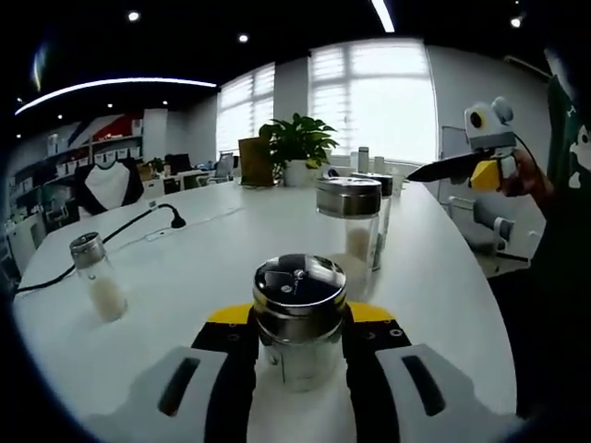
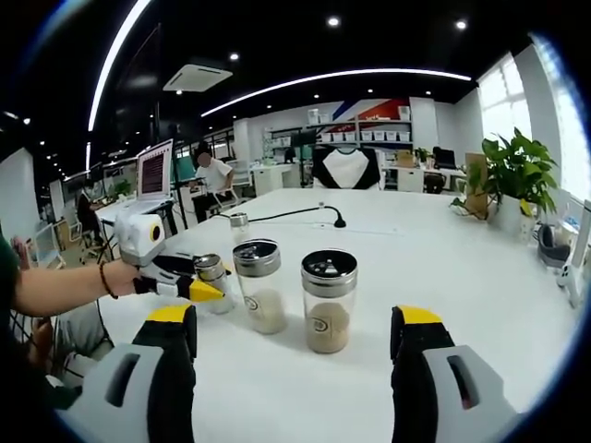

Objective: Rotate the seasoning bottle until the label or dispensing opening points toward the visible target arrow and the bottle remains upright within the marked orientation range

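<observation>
1. White table (image 1: pixel 203 249): holds several seasoning bottles.
2. Left gripper (image 1: pixel 300 346): jaws pinch a steel-lidded seasoning bottle (image 1: pixel 299 318), upright at the near table edge.
3. Right gripper (image 2: pixel 294 346): jaws spread wide, gripping nothing, well short of two upright jars (image 2: pixel 329 300).
4. Small shaker (image 1: pixel 96 275): stands alone, well apart.

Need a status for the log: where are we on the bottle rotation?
Done: the left gripper is shut on a seasoning bottle, which stands upright on the white table.
In hand: that grasp; the metal lid's openings face up.
Left: the rotation itself. No target arrow can be made out, so alignment cannot be judged. The right gripper is open, facing two other bottles.
</observation>
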### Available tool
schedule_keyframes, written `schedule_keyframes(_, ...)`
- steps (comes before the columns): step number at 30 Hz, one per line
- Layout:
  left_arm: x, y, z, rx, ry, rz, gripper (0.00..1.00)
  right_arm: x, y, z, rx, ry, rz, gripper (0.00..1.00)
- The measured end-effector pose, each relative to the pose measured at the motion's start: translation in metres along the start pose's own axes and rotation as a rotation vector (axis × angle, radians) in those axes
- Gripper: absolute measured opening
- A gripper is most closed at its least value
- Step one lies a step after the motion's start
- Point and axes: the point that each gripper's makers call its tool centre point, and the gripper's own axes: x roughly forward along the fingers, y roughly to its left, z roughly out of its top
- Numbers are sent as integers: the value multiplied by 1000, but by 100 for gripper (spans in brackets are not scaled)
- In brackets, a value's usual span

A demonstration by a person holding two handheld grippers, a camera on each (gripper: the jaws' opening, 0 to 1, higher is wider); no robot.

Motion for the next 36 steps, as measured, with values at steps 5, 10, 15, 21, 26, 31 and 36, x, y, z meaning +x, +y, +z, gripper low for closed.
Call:
schedule_keyframes(5,0,0,0,-6,3,55,37,1,1,0,0,1,3,88)
schedule_keyframes(10,-1,4,-1,-12,6,110,37,2,2,0,-10,0,6,88)
schedule_keyframes(15,-2,5,-1,-22,-1,155,37,2,-1,1,-8,-2,2,88)
schedule_keyframes(21,-3,7,-1,-51,-23,227,37,3,0,-1,-2,2,5,88)
schedule_keyframes(26,-3,7,-2,-93,-47,276,37,3,-1,-1,6,-3,-5,88)
schedule_keyframes(31,-3,7,-2,-102,-44,317,37,1,-2,-1,5,-3,-9,88)
schedule_keyframes(36,-3,6,-3,-105,-28,370,37,0,-2,-2,5,-1,-12,88)
